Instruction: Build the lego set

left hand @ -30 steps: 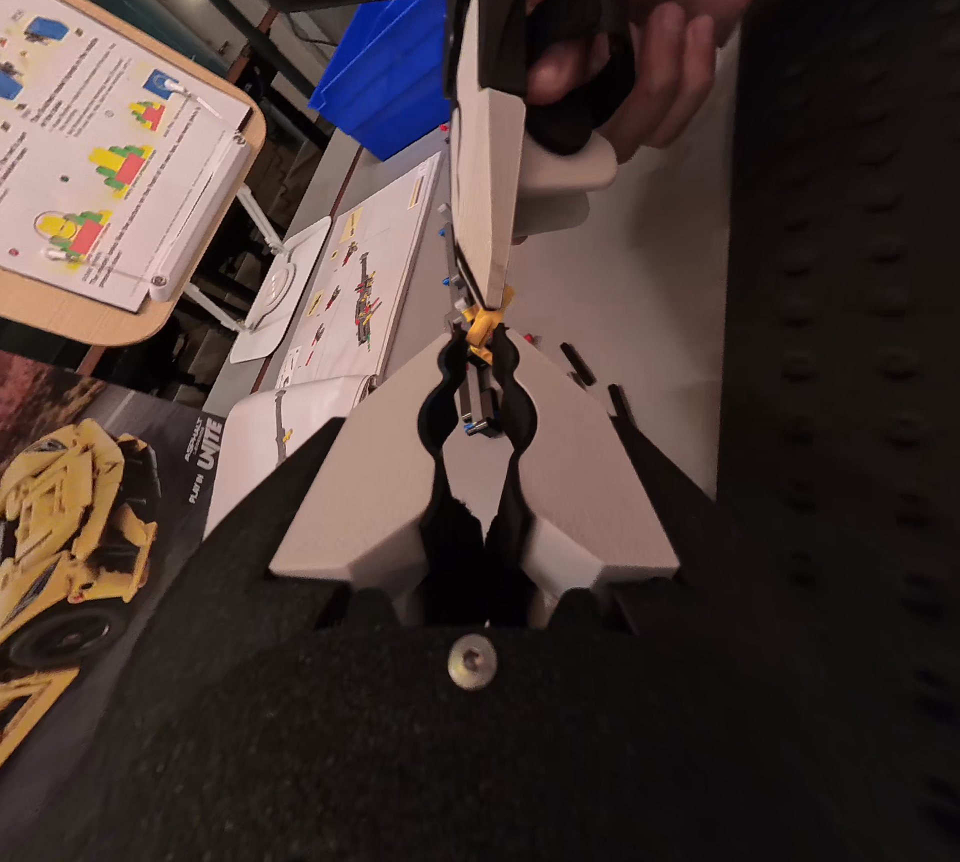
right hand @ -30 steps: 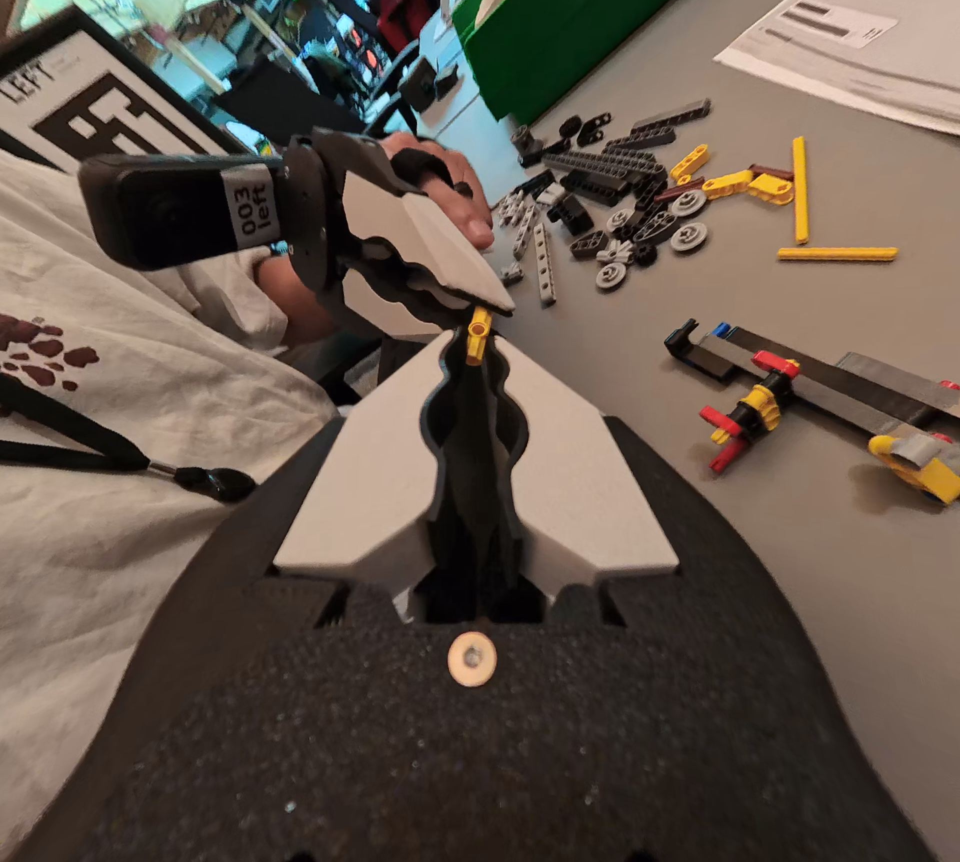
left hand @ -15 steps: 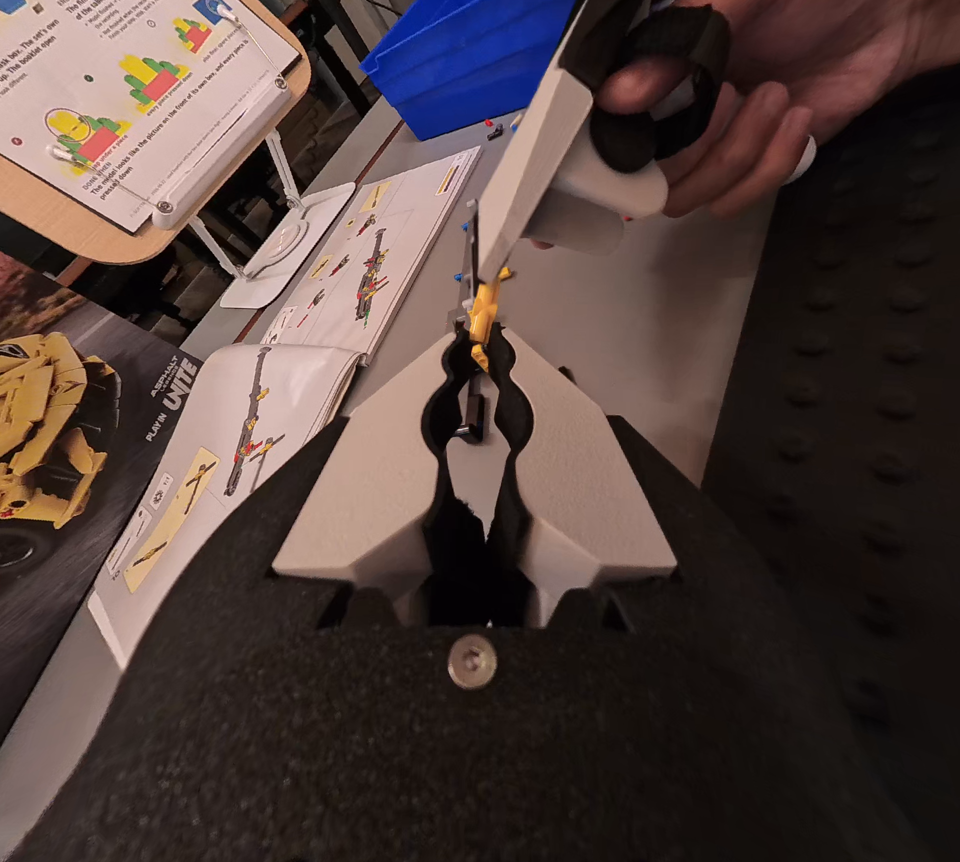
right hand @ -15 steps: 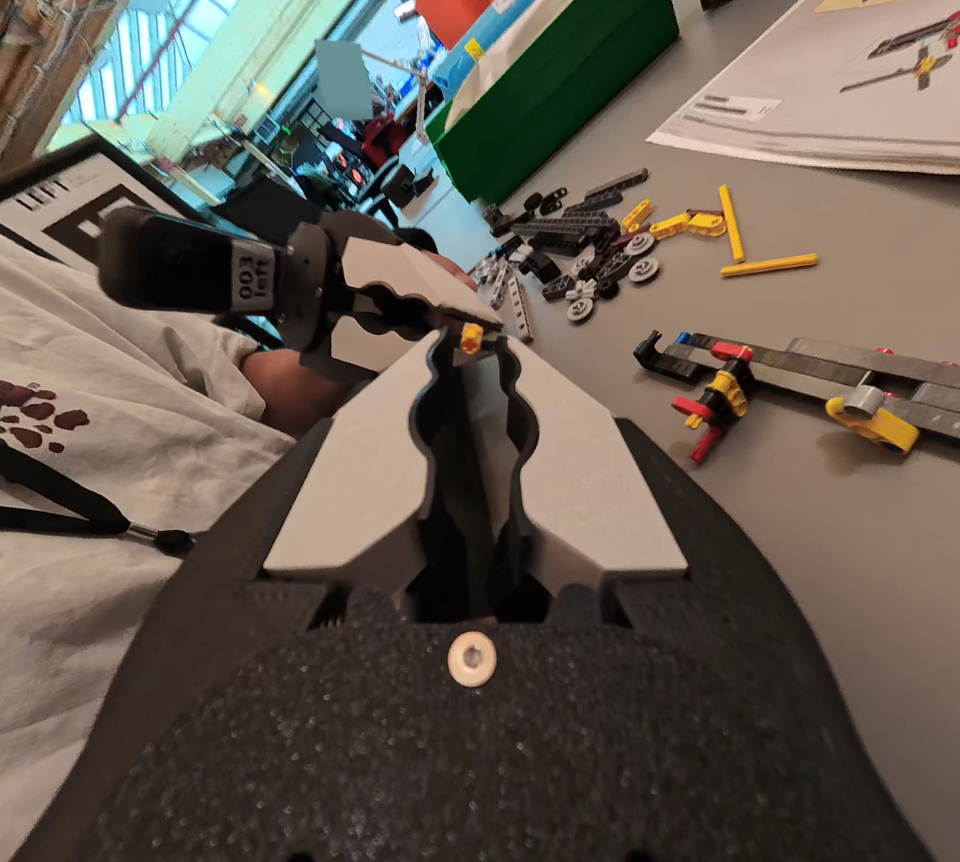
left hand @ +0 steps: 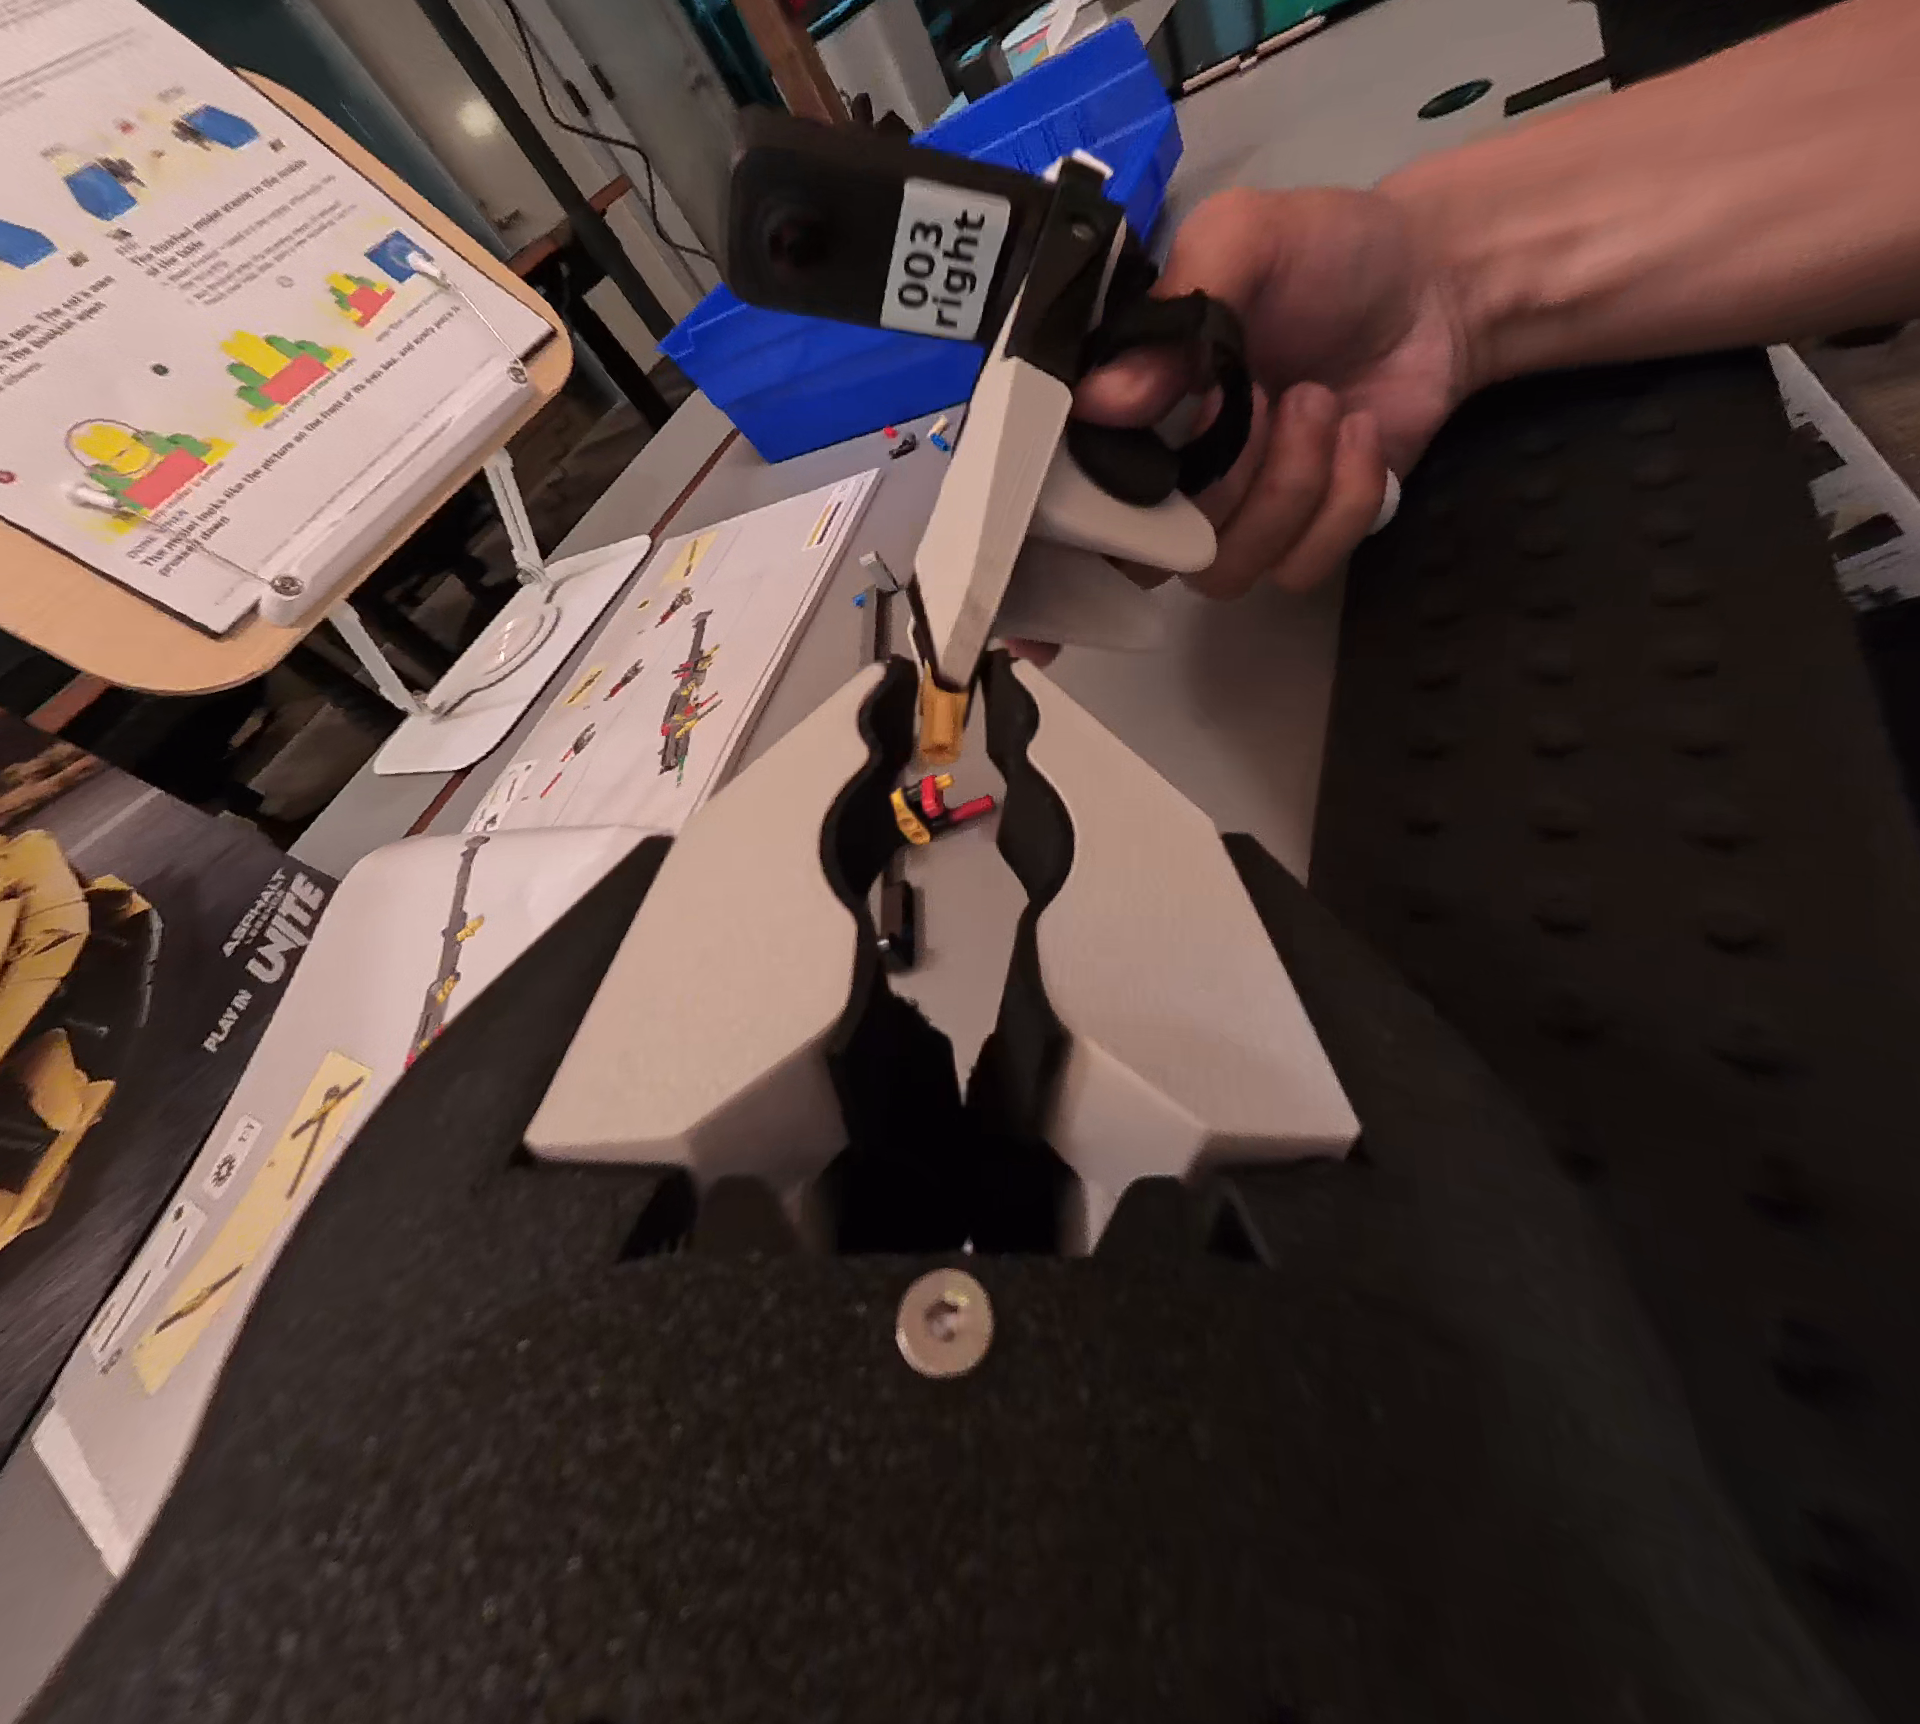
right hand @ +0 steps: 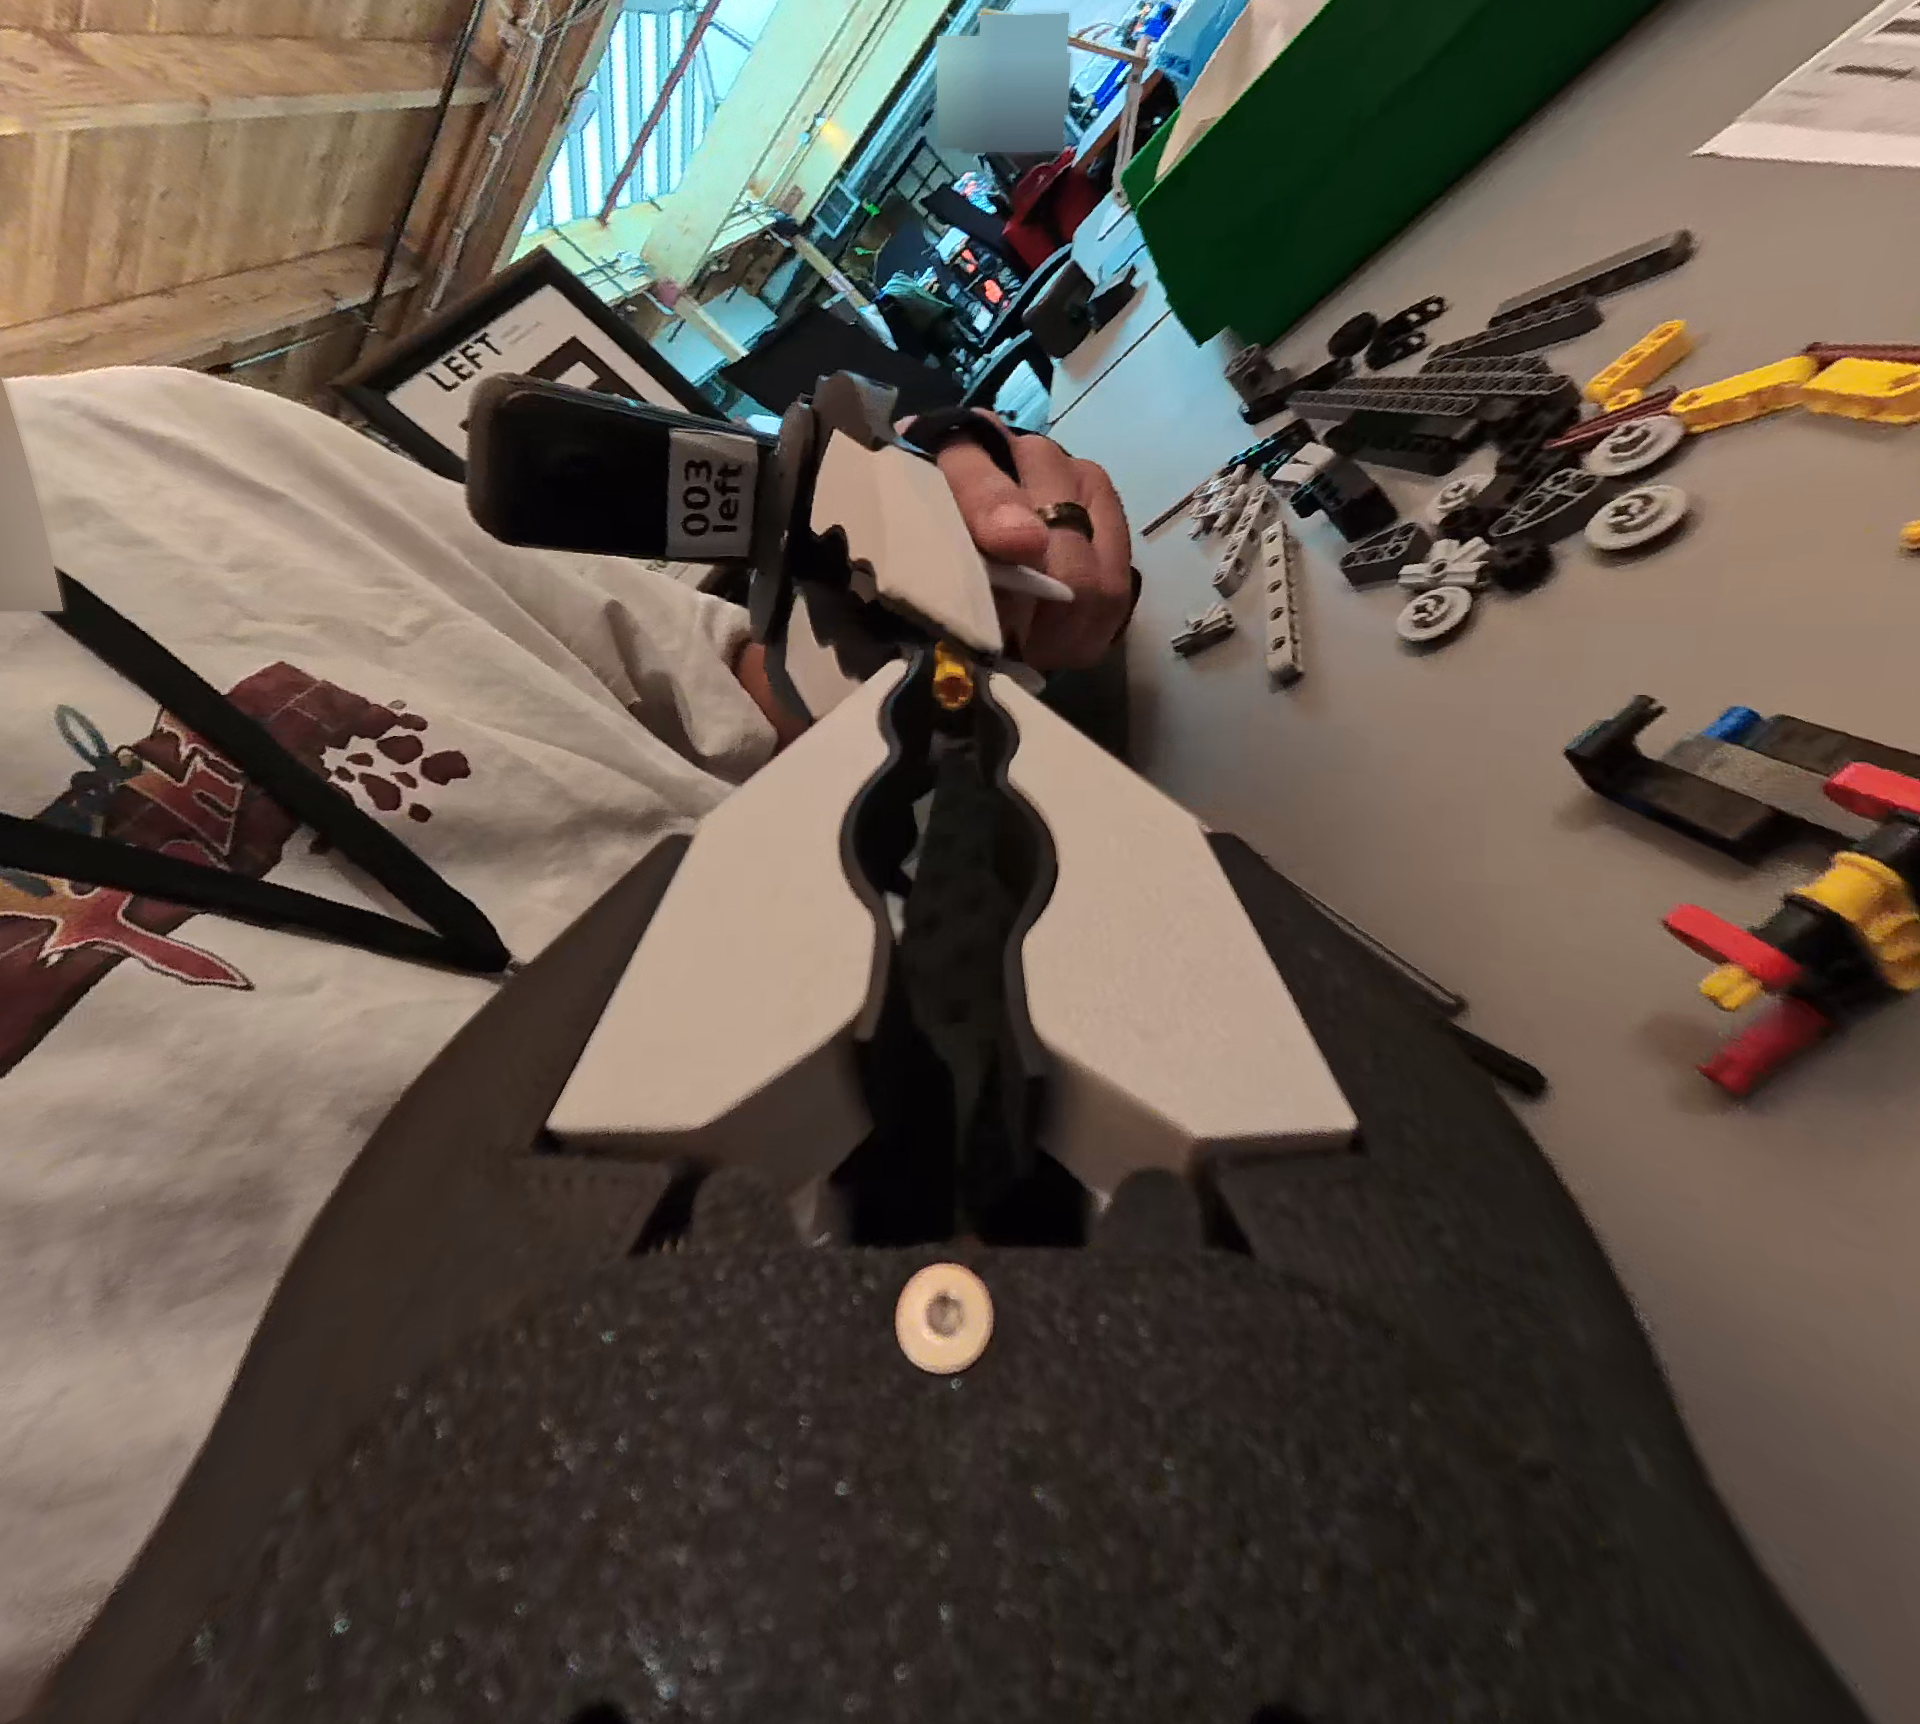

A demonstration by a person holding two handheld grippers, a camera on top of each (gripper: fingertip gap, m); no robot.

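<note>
A small yellow lego connector (left hand: 940, 724) hangs from the tips of my right gripper (left hand: 951, 668), which comes down from the upper right and is shut on it. My left gripper (left hand: 940, 685) has its jaws a little apart on either side of that piece. In the right wrist view the connector (right hand: 951, 685) sits between my right gripper's tips (right hand: 945, 689), and the left gripper (right hand: 985, 635) meets it from above. A long dark partial build with red and yellow parts (right hand: 1766, 801) lies on the grey table; a bit of it shows through the left jaws (left hand: 930, 810).
A pile of loose black, grey and yellow parts (right hand: 1455, 448) lies near a green box (right hand: 1455, 64). Open instruction booklets (left hand: 665, 687), a blue bin (left hand: 935, 303), a clipboard stand (left hand: 260, 386), the set's box (left hand: 83, 999) and a black studded mat (left hand: 1610, 843) surround the work spot. Both grippers' tips are close together, under 4 cm apart.
Both grippers have swung and tilted together, tips still meeting at the yellow connector. The left jaws have parted slightly, and the right gripper now leans in from farther up and right.
</note>
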